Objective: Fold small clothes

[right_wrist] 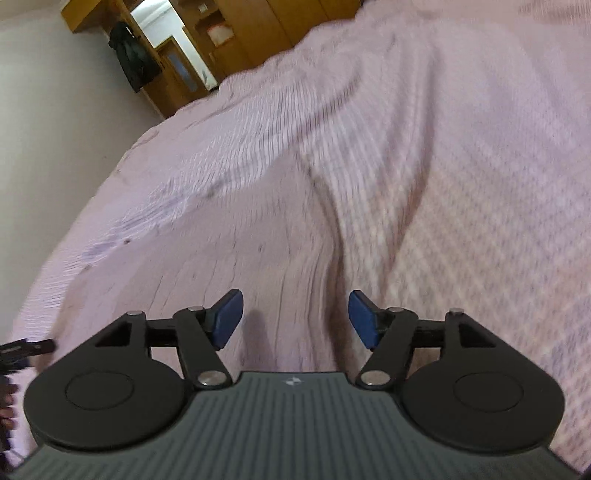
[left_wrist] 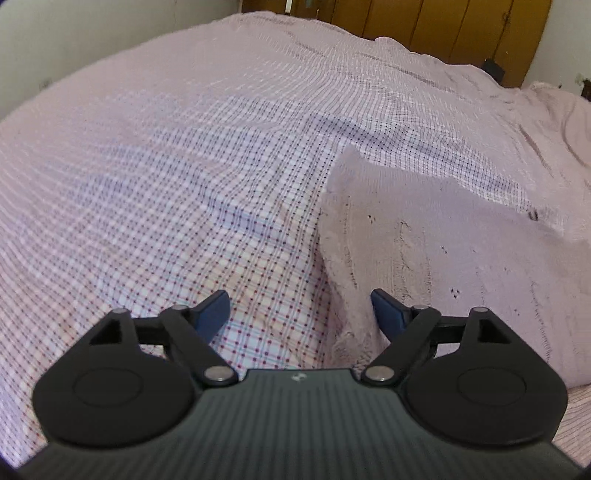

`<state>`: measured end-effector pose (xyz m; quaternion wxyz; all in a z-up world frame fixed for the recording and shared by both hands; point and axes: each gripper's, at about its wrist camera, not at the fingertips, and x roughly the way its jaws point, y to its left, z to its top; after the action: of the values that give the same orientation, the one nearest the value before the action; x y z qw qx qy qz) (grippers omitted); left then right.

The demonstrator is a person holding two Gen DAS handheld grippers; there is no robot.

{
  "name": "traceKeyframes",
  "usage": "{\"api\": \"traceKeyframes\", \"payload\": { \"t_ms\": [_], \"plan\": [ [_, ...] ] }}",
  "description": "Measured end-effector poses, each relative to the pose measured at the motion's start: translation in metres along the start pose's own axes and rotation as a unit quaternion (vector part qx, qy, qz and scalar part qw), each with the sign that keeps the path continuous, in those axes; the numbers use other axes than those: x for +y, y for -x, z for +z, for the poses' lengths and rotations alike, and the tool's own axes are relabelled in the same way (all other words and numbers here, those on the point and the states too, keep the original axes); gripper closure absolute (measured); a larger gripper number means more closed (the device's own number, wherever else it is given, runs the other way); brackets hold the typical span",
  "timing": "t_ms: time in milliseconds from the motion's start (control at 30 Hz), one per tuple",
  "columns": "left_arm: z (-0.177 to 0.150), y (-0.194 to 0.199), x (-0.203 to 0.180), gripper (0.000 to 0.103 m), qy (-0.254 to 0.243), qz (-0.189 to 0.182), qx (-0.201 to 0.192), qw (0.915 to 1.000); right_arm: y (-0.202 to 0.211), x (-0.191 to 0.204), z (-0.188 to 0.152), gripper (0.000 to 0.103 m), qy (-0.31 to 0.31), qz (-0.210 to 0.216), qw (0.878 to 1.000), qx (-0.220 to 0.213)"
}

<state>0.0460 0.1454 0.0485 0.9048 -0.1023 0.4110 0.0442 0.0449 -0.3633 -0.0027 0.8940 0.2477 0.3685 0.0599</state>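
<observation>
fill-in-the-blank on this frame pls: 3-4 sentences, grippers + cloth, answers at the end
The left gripper has its blue pads ____, with nothing between them.
The fuzzy plain pink garment lies on a ____-patterned pink bedsheet.
The right gripper is ____, gripping no fabric.
Behind the bed stands a ____ wardrobe.

Missing words: apart; checked; open; wooden

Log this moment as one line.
left gripper: open, at pink garment edge | right gripper: open, over garment | bed sheet: checked
</observation>
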Motion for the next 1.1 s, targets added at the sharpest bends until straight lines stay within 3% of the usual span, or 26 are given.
{"api": "traceKeyframes", "payload": {
  "t_ms": [200,267,500,667,800,833,900,933,1000,1100],
  "plan": [
    [0.003,0.001,0.005,0.019,-0.006,0.002,0.007,1.0,-0.009,0.01,-0.015,0.03,-0.029,0.023,0.999,0.002],
    [0.003,0.001,0.005,0.019,-0.01,0.002,0.009,0.9999,-0.013,0.014,-0.014,0.025,-0.044,0.027,0.999,-0.006],
    [0.005,0.006,0.004,0.019,-0.022,0.011,0.001,0.9997,-0.003,0.017,-0.018,0.026,-0.111,0.075,0.99,-0.05],
    [0.003,0.003,-0.002,0.019,-0.046,0.01,0.003,0.9989,-0.013,0.016,-0.022,0.026,-0.118,0.051,0.991,-0.039],
    [0.003,0.0,0.0,0.019,-0.041,-0.006,0.013,0.9991,-0.022,0.009,-0.021,0.026,-0.155,0.055,0.985,-0.06],
    [0.003,-0.001,0.001,0.019,-0.037,-0.009,0.015,0.9991,-0.024,0.01,-0.02,0.029,-0.158,0.052,0.984,-0.064],
    [0.004,-0.003,0.004,0.019,-0.031,-0.012,0.019,0.9993,-0.027,0.013,-0.019,0.046,-0.155,0.035,0.985,-0.069],
    [0.004,-0.004,0.005,0.019,-0.029,-0.014,0.02,0.9993,-0.028,0.014,-0.017,0.065,-0.154,0.025,0.985,-0.069],
    [0.004,-0.004,0.006,0.019,-0.026,-0.016,0.02,0.9993,-0.029,0.014,-0.014,0.071,-0.161,0.026,0.984,-0.078],
    [0.004,-0.003,0.006,0.019,-0.025,-0.017,0.02,0.9993,-0.022,0.025,-0.011,0.073,-0.141,0.025,0.985,-0.1]
  ]
}}
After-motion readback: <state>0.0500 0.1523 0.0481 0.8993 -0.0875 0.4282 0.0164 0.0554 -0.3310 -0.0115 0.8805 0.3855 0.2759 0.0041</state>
